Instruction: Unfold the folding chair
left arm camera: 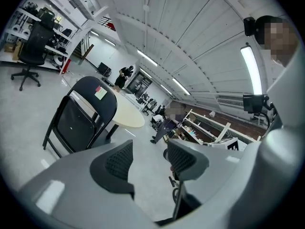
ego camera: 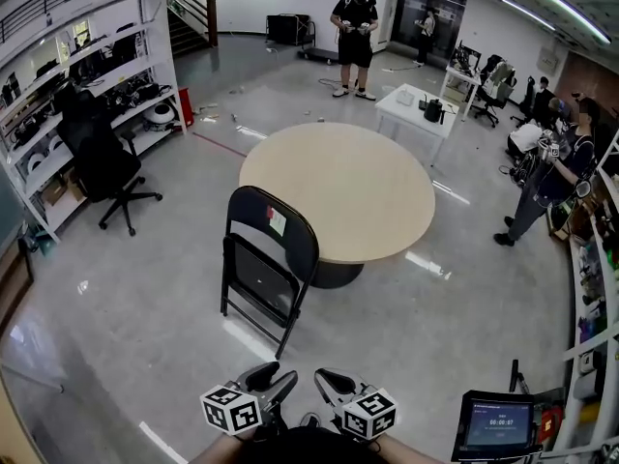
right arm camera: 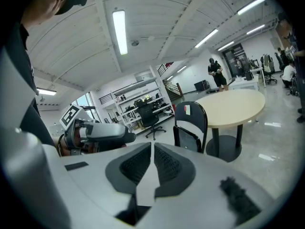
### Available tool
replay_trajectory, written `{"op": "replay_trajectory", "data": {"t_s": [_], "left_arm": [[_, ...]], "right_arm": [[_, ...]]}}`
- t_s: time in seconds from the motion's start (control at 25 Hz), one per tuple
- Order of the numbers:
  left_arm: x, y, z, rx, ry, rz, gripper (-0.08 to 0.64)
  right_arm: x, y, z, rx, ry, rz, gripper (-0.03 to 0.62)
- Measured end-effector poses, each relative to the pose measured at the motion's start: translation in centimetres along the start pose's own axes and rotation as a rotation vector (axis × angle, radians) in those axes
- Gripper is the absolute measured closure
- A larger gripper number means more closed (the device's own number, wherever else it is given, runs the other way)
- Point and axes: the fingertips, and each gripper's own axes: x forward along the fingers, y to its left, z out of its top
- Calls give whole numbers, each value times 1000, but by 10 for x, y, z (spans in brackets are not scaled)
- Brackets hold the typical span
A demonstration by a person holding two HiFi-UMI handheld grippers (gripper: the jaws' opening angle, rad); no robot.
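Note:
The black folding chair [ego camera: 266, 259] stands on the grey floor at the near edge of the round beige table [ego camera: 338, 187], its seat panel flat up against the backrest. It also shows in the left gripper view [left arm camera: 86, 113] and the right gripper view [right arm camera: 190, 125]. Both grippers are low and close to my body, a good way short of the chair. The left gripper [ego camera: 274, 375] [left arm camera: 148, 151] is open with nothing between its pads. The right gripper [ego camera: 327, 383] [right arm camera: 152, 149] is shut and empty.
A black office chair [ego camera: 102, 158] stands by the shelving [ego camera: 58, 85] on the left. A small white table [ego camera: 416, 104] is behind the round one. One person [ego camera: 354, 37] stands at the back, another [ego camera: 556, 177] at the right. A small screen [ego camera: 498, 423] sits at the lower right.

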Motion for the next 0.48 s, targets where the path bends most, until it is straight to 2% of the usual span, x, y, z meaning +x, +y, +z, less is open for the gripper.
{"op": "replay_trajectory", "data": {"t_s": [0.24, 0.48], "left_arm": [[36, 27, 29, 13, 49, -81, 324], [56, 73, 81, 19, 77, -119, 324]], "right_arm": [[29, -36, 20, 25, -17, -98, 568], [89, -53, 52, 24, -16, -134, 568]]}}
